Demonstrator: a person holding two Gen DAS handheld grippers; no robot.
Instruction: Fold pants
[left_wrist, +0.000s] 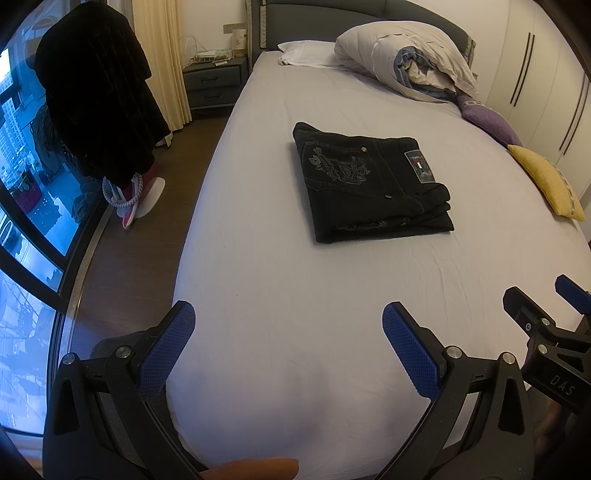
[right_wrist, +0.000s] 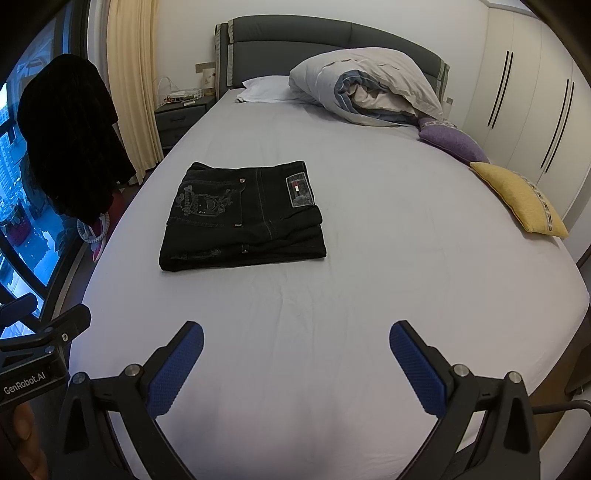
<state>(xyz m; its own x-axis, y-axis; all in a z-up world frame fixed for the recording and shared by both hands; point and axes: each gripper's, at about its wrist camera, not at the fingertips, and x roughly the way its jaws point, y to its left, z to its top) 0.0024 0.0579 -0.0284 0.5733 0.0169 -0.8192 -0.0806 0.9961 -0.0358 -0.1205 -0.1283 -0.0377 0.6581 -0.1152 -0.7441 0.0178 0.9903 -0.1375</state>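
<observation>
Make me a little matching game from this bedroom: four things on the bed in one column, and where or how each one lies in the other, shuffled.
Things:
1. pants
2. duvet
3. yellow cushion
4. purple cushion

Places or states:
A. bunched up against the headboard
B. folded flat in a neat stack mid-bed
C. at the wardrobe-side edge, nearer the camera
D. at the wardrobe-side edge, just below the duvet

Pairs: 1-B, 2-A, 3-C, 4-D
</observation>
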